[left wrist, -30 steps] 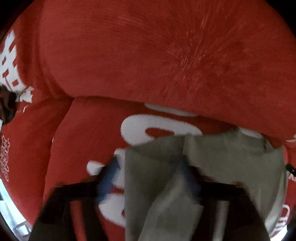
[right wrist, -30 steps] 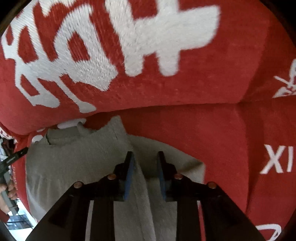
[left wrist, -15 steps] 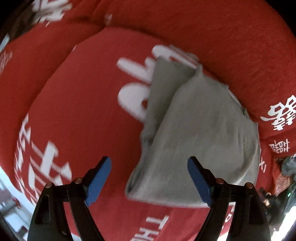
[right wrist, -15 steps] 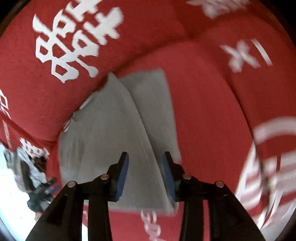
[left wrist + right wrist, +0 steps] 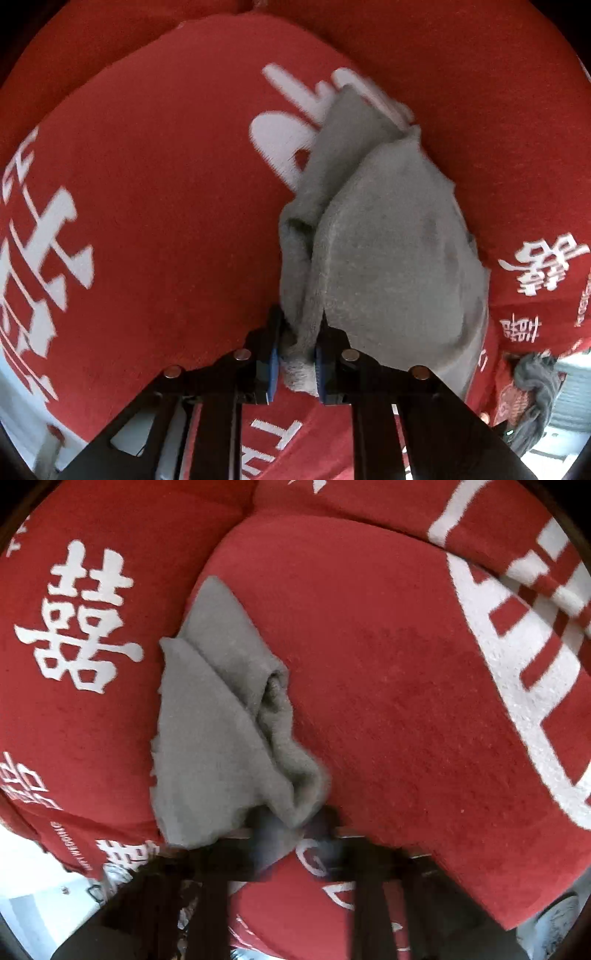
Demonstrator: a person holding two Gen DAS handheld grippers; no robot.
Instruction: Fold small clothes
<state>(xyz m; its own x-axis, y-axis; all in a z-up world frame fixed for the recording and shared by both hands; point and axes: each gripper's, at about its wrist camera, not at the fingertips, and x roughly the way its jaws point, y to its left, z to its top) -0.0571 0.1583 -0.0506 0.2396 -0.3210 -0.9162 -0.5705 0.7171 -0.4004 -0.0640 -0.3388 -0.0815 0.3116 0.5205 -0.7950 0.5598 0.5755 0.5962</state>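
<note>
The red cushion cover (image 5: 388,686) bears a white double-happiness character "囍" (image 5: 79,616) at nine o'clock; lettering "TH" (image 5: 275,439) at six o'clock in the left view.

Soft even light, fisheye-bent edges, right view blurred.

Grey garment (image 5: 399,251): soft fleecy knit, part-folded, lying on the red cushion (image 5: 166,192) with white print. One narrow folded strip runs along its side, a broader panel overlaps it. Near edge bunched and lifted slightly. In right view the same garment (image 5: 207,746) lies diagonal, a rolled ridge along its right side, the far corner reaching the seam between cushions.
</note>
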